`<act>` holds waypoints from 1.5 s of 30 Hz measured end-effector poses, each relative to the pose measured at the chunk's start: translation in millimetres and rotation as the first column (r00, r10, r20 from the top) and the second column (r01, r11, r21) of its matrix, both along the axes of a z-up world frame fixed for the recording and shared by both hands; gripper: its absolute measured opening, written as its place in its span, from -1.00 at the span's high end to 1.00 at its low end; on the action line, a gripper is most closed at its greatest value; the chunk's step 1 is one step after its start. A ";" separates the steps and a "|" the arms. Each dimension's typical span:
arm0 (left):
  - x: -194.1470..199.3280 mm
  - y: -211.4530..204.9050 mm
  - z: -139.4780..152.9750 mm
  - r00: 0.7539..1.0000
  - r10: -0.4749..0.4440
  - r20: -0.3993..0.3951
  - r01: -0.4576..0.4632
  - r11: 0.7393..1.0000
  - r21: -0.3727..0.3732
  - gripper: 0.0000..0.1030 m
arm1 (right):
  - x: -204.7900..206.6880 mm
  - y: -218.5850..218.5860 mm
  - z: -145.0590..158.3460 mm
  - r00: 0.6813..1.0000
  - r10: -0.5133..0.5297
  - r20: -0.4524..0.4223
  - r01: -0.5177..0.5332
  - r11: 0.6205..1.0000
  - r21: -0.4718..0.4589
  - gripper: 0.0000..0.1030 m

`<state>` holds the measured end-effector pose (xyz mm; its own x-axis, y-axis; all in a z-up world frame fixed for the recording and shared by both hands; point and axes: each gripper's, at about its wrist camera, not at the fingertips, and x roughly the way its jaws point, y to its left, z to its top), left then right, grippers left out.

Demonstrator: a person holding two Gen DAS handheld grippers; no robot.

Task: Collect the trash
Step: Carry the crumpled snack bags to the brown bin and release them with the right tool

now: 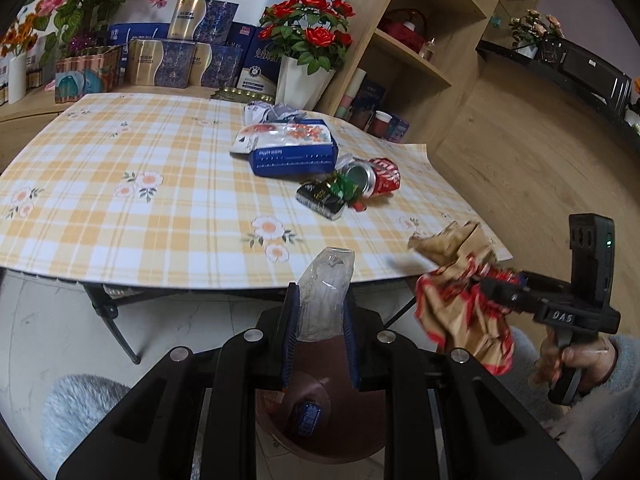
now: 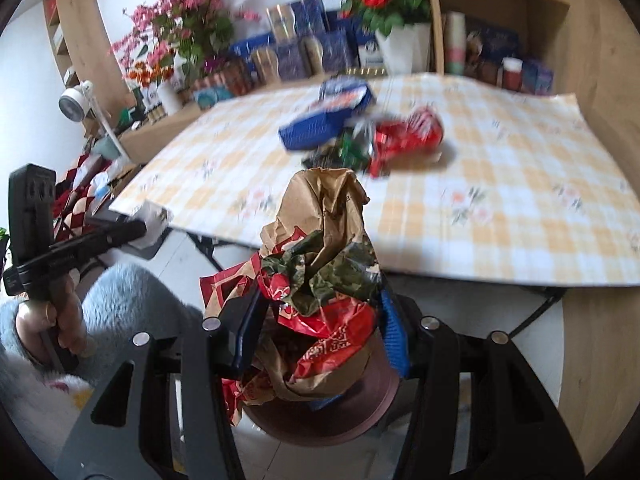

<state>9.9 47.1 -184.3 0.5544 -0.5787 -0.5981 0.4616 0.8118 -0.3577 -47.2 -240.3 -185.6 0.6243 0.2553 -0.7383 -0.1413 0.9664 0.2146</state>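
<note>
While crushed can (image 1: 382,176) reads Coca-Cola | right hand-held gripper (image 1: 486,286) marked "DAS"

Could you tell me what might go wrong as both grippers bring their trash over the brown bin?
1. The right gripper clamps a bulky crumpled brown-and-red paper bag wider than its jaws; on release, loose flaps could catch the round brown plastic bin rim and spill onto the floor.
2. The left gripper pinches a thin crumpled clear plastic wrapper that may cling to the pads.
3. Both grippers converge on one bin and could collide.
</note>
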 end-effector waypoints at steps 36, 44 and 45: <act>10.1 0.5 -27.6 0.998 0.032 -0.060 -0.033 0.999 -0.006 0.60 | 57.9 26.2 -115.0 0.950 -0.027 -0.310 0.068 0.990 0.122 -0.59; 10.0 -5.3 -29.4 0.998 0.012 -0.057 -0.011 1.000 0.025 0.60 | 43.4 -13.1 -72.2 0.982 -0.113 -0.154 0.128 0.988 0.085 -0.85; 10.0 -7.1 -29.8 0.998 0.007 -0.056 -0.006 0.999 0.031 0.60 | 40.6 -18.2 -65.1 0.985 -0.120 -0.126 0.129 0.989 0.066 -0.88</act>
<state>19.9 40.0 -214.1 0.5231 -0.5557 -0.6462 0.4361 0.8259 -0.3573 -6.6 -258.5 -250.7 0.5616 0.2375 -0.7926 0.0107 0.9557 0.2940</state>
